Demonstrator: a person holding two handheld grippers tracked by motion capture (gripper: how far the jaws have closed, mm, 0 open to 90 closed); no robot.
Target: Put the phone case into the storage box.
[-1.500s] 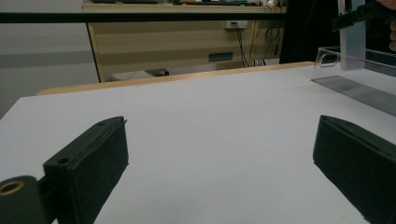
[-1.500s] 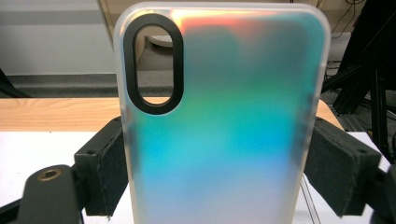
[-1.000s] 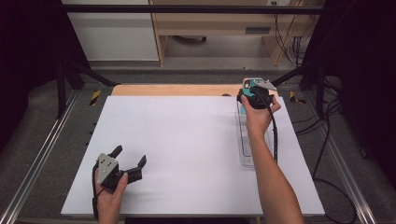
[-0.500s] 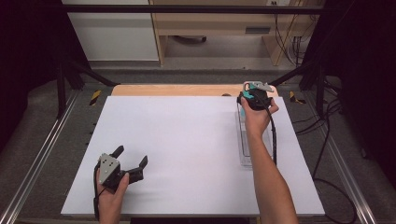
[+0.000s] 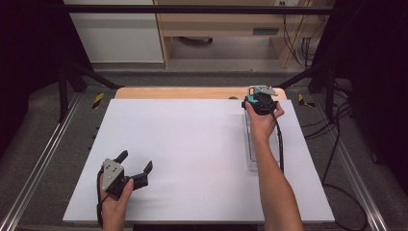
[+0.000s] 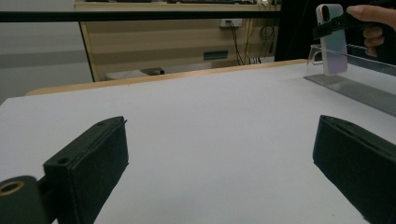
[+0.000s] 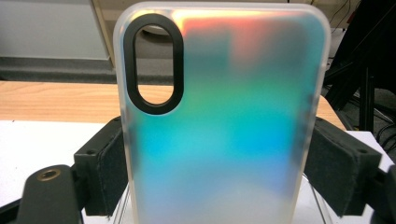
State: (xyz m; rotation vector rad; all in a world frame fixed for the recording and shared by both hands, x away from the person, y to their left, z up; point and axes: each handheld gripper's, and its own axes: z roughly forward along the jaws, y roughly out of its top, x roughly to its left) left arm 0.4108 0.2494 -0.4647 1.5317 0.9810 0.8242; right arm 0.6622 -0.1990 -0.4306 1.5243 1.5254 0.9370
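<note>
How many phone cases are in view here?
1. The phone case stands upright, clamped by its sides in the right tool, above the clear rack at the table's far right.

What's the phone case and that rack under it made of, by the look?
Phone case: likely frosted translucent plastic with an iridescent film; the background shows through dimly, and the colours shift teal to orange. Rack: looks like clear acrylic, see-through with glossy edges.
</note>
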